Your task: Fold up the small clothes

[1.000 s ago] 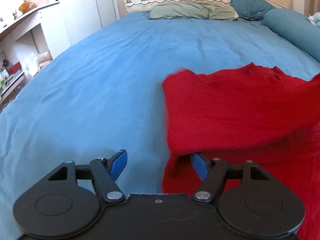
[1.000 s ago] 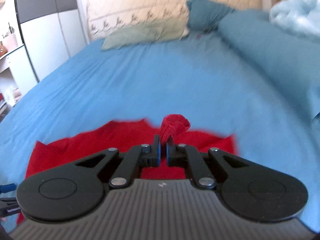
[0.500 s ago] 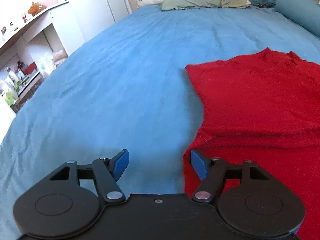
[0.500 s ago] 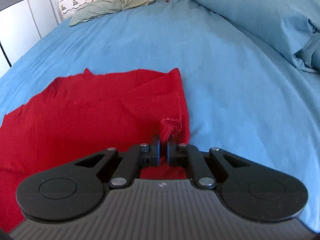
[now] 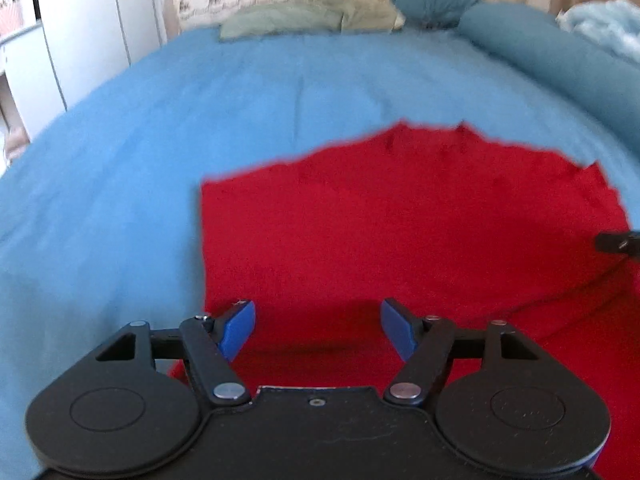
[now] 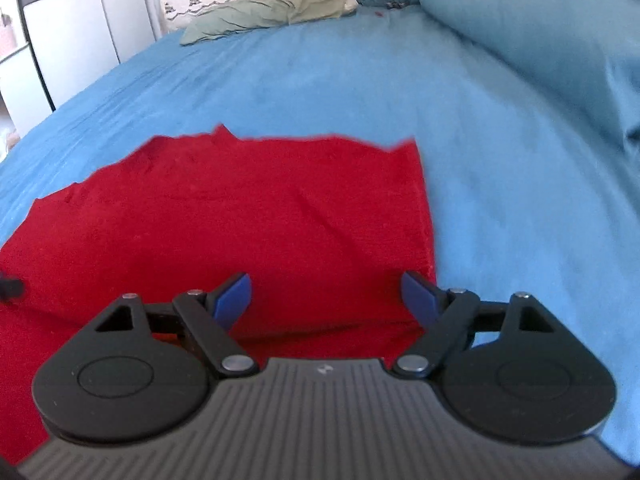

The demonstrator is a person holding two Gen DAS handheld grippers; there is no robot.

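Note:
A red garment [image 5: 400,216] lies flat on the blue bed sheet [image 5: 160,120], folded over itself with the folded edge near me. It also shows in the right wrist view [image 6: 224,216]. My left gripper [image 5: 316,328] is open and empty, just above the garment's near left part. My right gripper [image 6: 326,300] is open and empty, above the garment's near right corner. A tip of the right gripper shows at the right edge of the left wrist view [image 5: 618,242].
Pillows [image 5: 296,16] lie at the head of the bed. A rolled teal duvet [image 6: 540,32] runs along the right side. A white wardrobe [image 5: 88,48] stands to the left of the bed. The blue sheet [image 6: 520,200] lies bare around the garment.
My right gripper has laid the lifted red edge down over the garment and opened. My left gripper has stayed open and moved right, over the garment.

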